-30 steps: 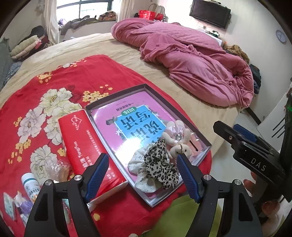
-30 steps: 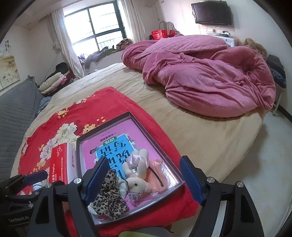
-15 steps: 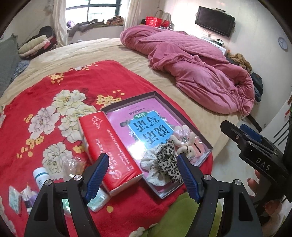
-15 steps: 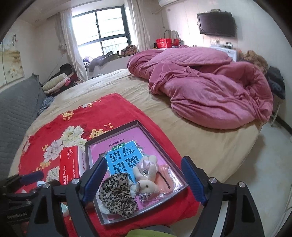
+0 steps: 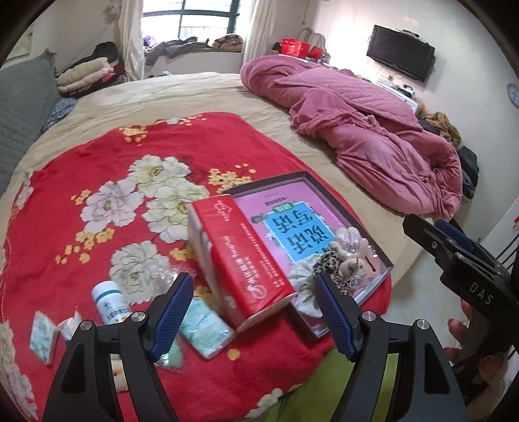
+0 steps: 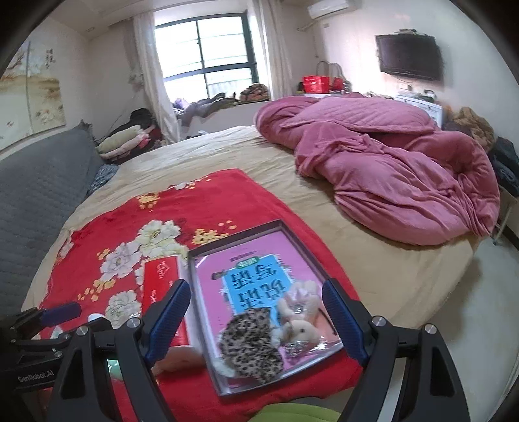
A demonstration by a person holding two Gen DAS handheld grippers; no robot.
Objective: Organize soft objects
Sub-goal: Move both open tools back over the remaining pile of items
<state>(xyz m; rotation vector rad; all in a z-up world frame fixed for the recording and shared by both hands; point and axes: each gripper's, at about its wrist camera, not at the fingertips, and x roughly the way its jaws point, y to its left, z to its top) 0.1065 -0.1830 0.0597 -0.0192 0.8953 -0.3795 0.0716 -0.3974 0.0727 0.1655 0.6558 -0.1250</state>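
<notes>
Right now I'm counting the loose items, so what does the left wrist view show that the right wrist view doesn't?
Only the left: a white bottle and small packets on the red blanket. Only the right: a wall painting and an air conditioner. Both: the tray, leopard scrunchie, plush toy and red tissue pack.

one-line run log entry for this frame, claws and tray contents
left claw: open, empty | right claw: open, empty | tray: leopard scrunchie, plush toy inside | tissue box: beside tray
</notes>
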